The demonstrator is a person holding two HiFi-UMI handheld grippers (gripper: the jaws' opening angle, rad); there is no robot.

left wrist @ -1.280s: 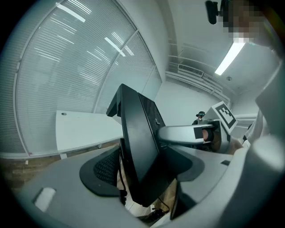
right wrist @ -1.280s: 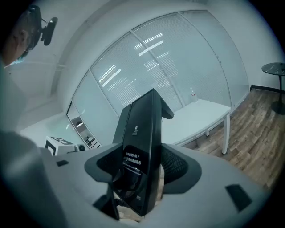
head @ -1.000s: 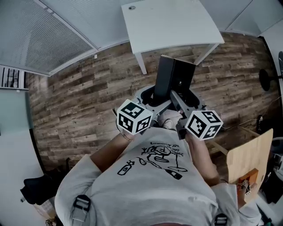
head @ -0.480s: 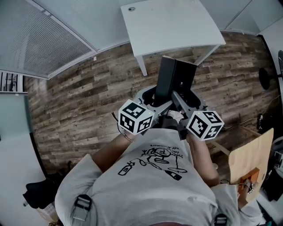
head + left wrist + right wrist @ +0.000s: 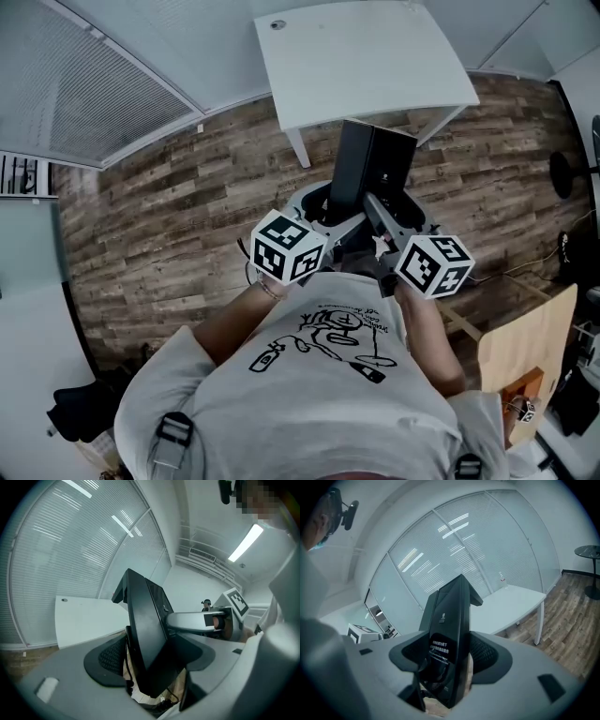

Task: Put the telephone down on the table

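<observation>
A black telephone (image 5: 370, 173) stands upright in the air in front of the person's chest, above the wooden floor. It is short of the white table (image 5: 366, 56). My left gripper (image 5: 323, 204) is shut on its left side and my right gripper (image 5: 392, 211) on its right side. In the left gripper view the telephone (image 5: 147, 639) sits pinched between the grey jaws of my left gripper (image 5: 151, 670), with the table (image 5: 84, 620) behind. The right gripper view shows the telephone's labelled underside (image 5: 447, 639) clamped in my right gripper (image 5: 449, 665), the table (image 5: 511, 606) beyond.
A plank floor (image 5: 178, 216) lies below. A round black side table (image 5: 572, 169) stands at the right, and a wooden board (image 5: 525, 337) leans at the lower right. Glass walls with blinds (image 5: 84, 75) run behind the table. A black bag (image 5: 80, 394) sits at the lower left.
The telephone and both grippers have hardly moved. The table now sits slightly nearer in the head view.
</observation>
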